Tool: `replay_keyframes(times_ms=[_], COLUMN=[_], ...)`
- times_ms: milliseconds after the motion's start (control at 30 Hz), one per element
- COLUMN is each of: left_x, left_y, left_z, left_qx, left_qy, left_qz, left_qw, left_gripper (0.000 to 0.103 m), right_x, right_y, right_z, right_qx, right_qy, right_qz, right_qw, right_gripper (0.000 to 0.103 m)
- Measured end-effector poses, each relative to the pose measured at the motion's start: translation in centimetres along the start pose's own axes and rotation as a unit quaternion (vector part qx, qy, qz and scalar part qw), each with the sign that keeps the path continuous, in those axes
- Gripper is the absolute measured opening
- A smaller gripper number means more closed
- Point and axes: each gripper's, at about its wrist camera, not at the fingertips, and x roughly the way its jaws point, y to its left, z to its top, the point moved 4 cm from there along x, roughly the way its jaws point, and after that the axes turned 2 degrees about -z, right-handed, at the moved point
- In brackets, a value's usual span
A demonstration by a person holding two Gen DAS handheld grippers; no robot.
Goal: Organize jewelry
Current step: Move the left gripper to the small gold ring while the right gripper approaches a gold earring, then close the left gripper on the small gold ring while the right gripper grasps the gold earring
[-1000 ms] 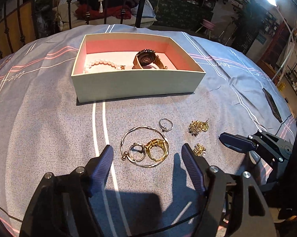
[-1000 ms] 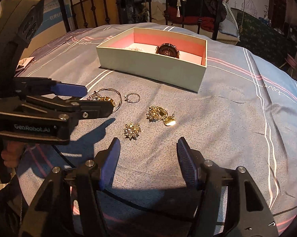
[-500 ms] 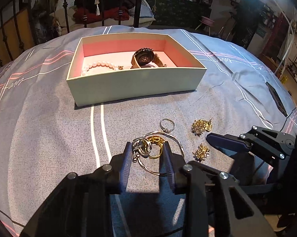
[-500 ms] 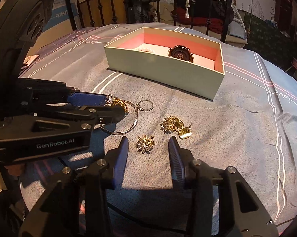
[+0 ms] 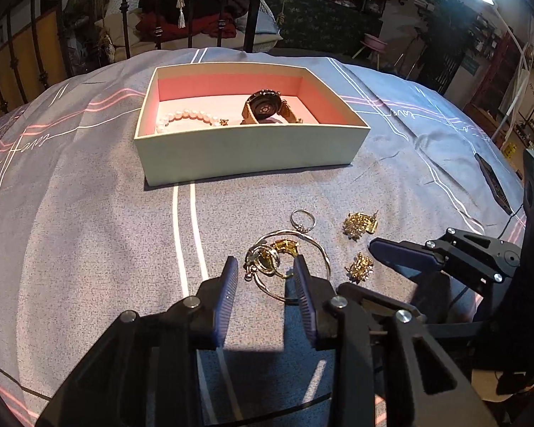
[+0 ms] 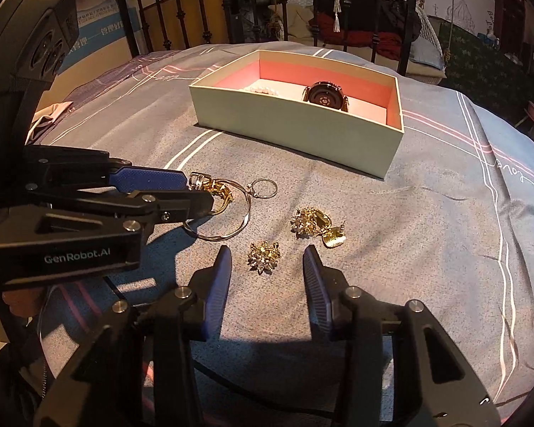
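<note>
My left gripper (image 5: 265,267) is shut on a tangle of gold rings (image 5: 270,258) that lies inside a thin bangle (image 5: 324,252) on the bedspread. In the right wrist view the rings (image 6: 219,190) poke out past its tips (image 6: 196,192). My right gripper (image 6: 267,259) stands open around a gold flower earring (image 6: 263,256), with a gap on each side. A gold earring cluster (image 6: 313,224) and a small silver ring (image 6: 265,188) lie just beyond. Farther back, the pale box (image 5: 249,156) with a pink lining holds a watch (image 5: 265,106) and a pearl bracelet (image 5: 185,115).
Everything rests on a grey bedspread with white and pink stripes. A dark flat device (image 5: 491,181) lies near the right edge. A black iron bed rail (image 5: 252,7) stands behind the box.
Both grippers' jaws have narrowed. The left closed onto the gold rings and pushed the bangle aside. The right drew in around the flower earring.
</note>
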Motion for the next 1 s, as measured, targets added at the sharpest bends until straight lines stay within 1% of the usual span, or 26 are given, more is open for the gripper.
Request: replay_keyframes(times_ms=[100, 167, 267, 333, 367, 467, 733, 767, 800, 833, 900, 1000], left_x=[-0.1, -0.2, 0.1, 0.4, 0.4, 0.7, 0.6, 0.5, 0.5, 0.4, 0.3, 0.2], left_y=[0.6, 0.4, -0.1, -0.2, -0.3, -0.5, 0.1, 0.1, 0.1, 0.0, -0.1, -0.1], left_z=[0.2, 0.3, 0.5, 0.6, 0.6, 0.7, 0.8, 0.8, 0.9, 0.9, 0.9, 0.9], left_qx=[-0.016, -0.015, -0.003, 0.0, 0.002, 0.007, 0.0, 0.0, 0.001, 0.002, 0.005, 0.003], left_qy=[-0.004, -0.006, -0.006, -0.008, -0.008, -0.008, -0.013, -0.015, -0.017, -0.017, -0.019, -0.022], left_qz=[-0.008, -0.015, -0.011, -0.006, -0.007, -0.002, -0.005, -0.006, -0.009, -0.011, -0.01, -0.008], left_qw=[0.9998, 0.9998, 0.9999, 0.9999, 0.9999, 0.9999, 0.9999, 0.9999, 0.9998, 0.9998, 0.9998, 0.9997], left_gripper=[0.032, 0.032, 0.032, 0.03, 0.028, 0.028, 0.028, 0.026, 0.024, 0.02, 0.02, 0.02], right_x=[0.0, 0.0, 0.0, 0.0, 0.0, 0.0, 0.1, 0.1, 0.1, 0.1, 0.1, 0.1], right_y=[0.0, 0.0, 0.1, 0.1, 0.2, 0.3, 0.4, 0.4, 0.5, 0.5, 0.6, 0.5], right_z=[0.0, 0.0, 0.0, 0.0, 0.0, 0.1, 0.0, 0.0, 0.0, 0.0, 0.0, 0.0], right_qx=[0.001, 0.0, -0.001, -0.001, -0.002, -0.003, -0.003, -0.003, -0.003, -0.003, -0.003, -0.003], right_qy=[0.0, 0.001, 0.001, 0.001, 0.001, 0.001, 0.001, 0.001, 0.0, 0.0, 0.0, -0.001], right_qz=[0.002, 0.002, 0.001, 0.001, 0.001, 0.002, 0.004, 0.004, 0.005, 0.006, 0.008, 0.009], right_qw=[1.0, 1.0, 1.0, 1.0, 1.0, 1.0, 1.0, 1.0, 1.0, 1.0, 1.0, 1.0], right_gripper=[0.042, 0.042, 0.042, 0.042, 0.041, 0.038, 0.034, 0.033, 0.029, 0.027, 0.02, 0.02])
